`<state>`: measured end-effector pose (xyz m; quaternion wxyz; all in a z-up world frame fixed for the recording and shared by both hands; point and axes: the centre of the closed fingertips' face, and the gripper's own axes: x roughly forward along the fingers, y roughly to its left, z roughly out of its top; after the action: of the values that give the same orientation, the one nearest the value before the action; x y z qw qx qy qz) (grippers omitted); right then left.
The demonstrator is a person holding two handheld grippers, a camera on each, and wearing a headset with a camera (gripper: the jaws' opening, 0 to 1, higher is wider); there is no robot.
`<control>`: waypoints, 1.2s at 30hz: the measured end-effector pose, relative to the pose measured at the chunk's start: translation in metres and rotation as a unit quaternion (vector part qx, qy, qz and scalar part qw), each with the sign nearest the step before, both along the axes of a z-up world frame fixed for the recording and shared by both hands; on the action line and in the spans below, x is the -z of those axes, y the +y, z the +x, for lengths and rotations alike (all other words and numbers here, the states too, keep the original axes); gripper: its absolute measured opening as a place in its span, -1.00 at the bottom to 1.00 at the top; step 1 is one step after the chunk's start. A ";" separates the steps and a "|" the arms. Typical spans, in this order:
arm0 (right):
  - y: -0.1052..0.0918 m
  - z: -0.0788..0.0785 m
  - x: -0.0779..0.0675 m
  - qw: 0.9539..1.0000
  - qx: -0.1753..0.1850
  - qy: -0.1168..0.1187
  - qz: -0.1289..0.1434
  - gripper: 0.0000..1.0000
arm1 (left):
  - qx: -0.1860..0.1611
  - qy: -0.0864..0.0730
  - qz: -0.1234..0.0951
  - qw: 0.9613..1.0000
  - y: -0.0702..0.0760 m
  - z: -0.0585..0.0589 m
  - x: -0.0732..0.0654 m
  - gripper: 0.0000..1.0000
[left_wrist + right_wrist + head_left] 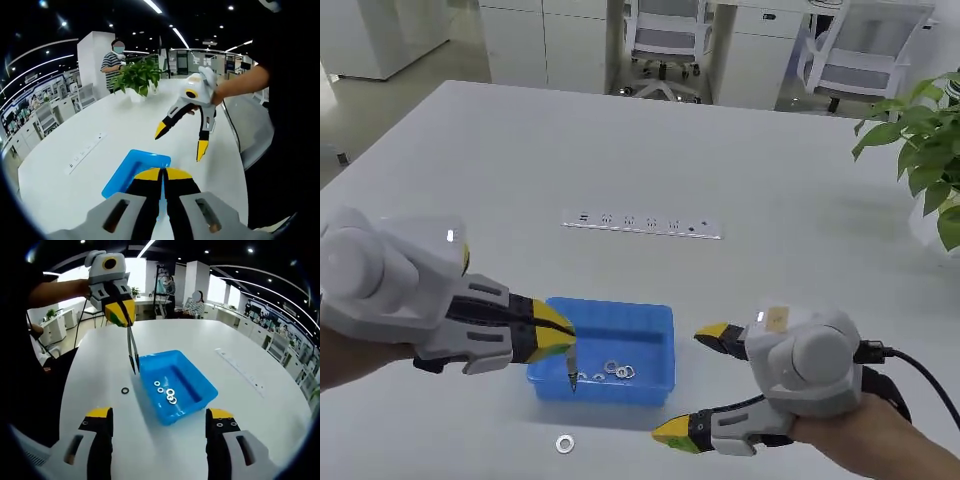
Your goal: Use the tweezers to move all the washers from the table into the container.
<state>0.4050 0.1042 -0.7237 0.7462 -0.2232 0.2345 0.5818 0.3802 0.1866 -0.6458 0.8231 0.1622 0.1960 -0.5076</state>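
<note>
Head view: the tweezers (571, 372) hang point-down from the left gripper (562, 337), whose jaws are pressed together on them. Their tips are at the near wall of the blue container (650, 312), too fine to tell whether they grip anything. A few washers (624, 373) lie inside, count unclear. 1 washer (565, 443) lies on the table (740, 160) just before the container. The right gripper (692, 385) hovers beside it, jaws spread. The power strip (642, 224) markings are unreadable.
</note>
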 end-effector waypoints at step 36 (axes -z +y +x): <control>0.003 -0.024 0.008 1.000 0.008 0.022 0.017 1.00 | 0.023 0.030 0.019 0.999 -0.003 -0.019 0.041 -0.89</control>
<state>0.3813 0.1068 -0.7316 0.7490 -0.1953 0.2427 0.5848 0.3611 0.1837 -0.6868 0.8015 0.1672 0.2266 -0.5275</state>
